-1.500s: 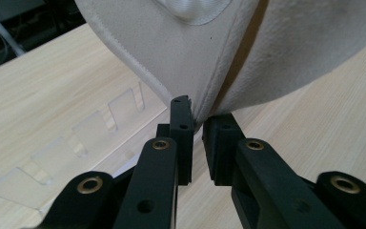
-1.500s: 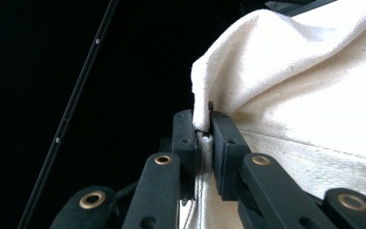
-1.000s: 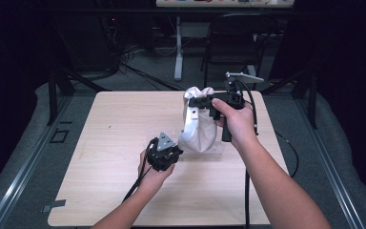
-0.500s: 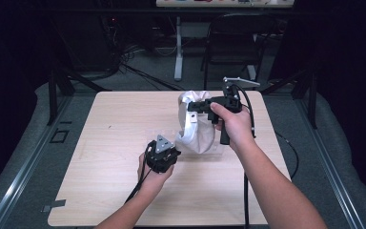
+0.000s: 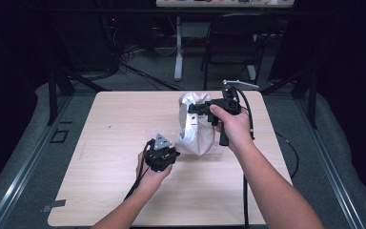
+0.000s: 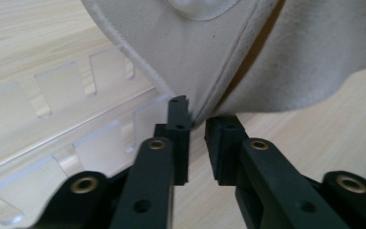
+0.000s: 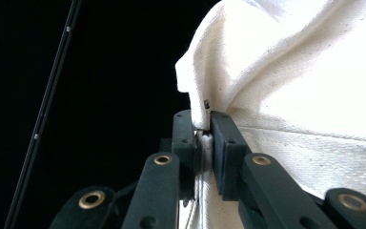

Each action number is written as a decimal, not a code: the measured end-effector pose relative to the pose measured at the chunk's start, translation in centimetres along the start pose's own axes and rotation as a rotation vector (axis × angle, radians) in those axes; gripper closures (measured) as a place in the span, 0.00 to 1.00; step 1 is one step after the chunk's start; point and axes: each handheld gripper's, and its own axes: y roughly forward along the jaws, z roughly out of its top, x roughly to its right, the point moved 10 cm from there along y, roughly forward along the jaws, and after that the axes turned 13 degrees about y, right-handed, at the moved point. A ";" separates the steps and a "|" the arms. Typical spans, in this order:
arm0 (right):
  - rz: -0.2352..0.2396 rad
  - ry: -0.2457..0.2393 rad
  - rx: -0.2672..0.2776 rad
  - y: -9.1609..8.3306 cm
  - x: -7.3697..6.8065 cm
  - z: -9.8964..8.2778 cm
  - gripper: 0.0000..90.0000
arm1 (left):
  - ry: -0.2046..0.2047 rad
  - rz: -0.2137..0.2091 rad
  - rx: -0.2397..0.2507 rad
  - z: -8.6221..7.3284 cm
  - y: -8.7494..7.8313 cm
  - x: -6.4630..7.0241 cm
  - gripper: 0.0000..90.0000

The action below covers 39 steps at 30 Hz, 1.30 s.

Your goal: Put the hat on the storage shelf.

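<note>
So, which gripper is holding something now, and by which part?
The right gripper pinches the white cloth bag by its upper edge. The left gripper has just been opening; its jaws hold nothing, with the bag's lower corner just beyond them.

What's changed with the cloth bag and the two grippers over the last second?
The left hand-held gripper has just been opening its jaws, so the bottom corner of the cloth bag lies loose between them. The right hand-held gripper stays clamped on the bag's upper edge. Both hands barely moved.

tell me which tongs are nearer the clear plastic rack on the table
Left. The left tongs sit right beside the clear plastic rack, jaws just opened off the white cloth. The right tongs are raised above it, clamped on the cloth's upper edge.
</note>
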 end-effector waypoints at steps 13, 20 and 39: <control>-0.007 0.004 0.019 -0.2 0.3 0.3 0.91 | 0.126 0.043 0.047 1.9 -2.1 1.2 0.72; -0.007 0.001 0.012 0.1 0.3 0.2 0.90 | 0.127 0.073 0.032 1.7 -1.8 0.4 0.92; -0.024 -0.013 0.037 -0.3 0.7 0.4 0.78 | 0.125 0.090 0.011 0.6 -1.6 -0.3 0.94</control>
